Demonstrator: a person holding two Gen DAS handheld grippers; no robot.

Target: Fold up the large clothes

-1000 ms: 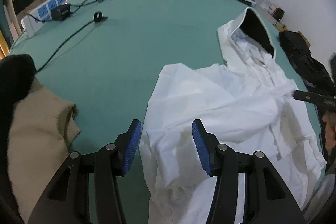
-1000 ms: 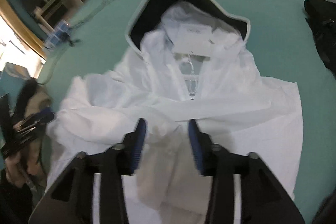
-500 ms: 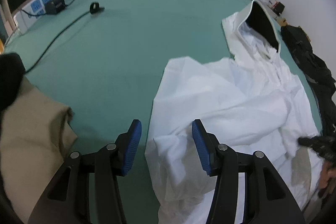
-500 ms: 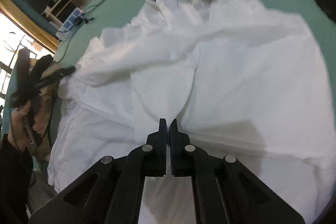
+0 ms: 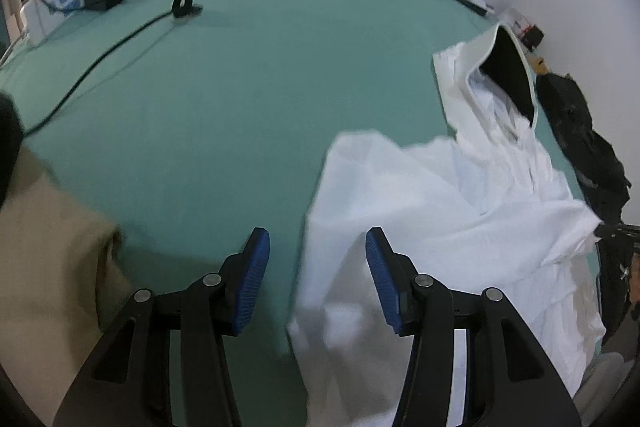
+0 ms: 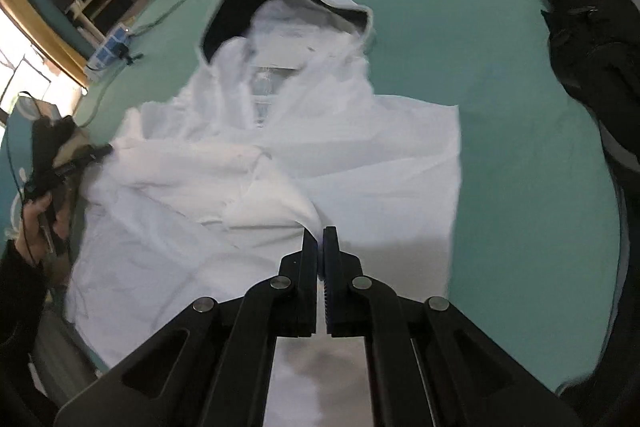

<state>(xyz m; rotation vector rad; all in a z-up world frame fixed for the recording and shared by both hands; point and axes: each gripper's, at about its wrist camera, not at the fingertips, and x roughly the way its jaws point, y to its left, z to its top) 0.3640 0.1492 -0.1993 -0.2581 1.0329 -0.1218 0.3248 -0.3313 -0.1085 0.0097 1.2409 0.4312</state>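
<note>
**Sleeve pinched, fold under way**

The white hooded jacket [image 6: 360,155] lies front-up on the green bed [image 6: 500,75], hood toward the pillow. The right gripper [image 6: 320,247] is pressed together on a fold of the jacket's sleeve fabric just above the chest — the cloth peaks up into its tips. The left gripper [image 5: 316,279] hangs spread over the jacket's near edge, with cloth below its fingers but nothing pinched.

To fold well, I judge the right gripper should carry the sleeve across the chest low and level, laying it flat rather than dropping it in a heap. The left gripper would best pin or grip the side hem — otherwise the thin fabric is likely to drag and wrinkle.
</note>
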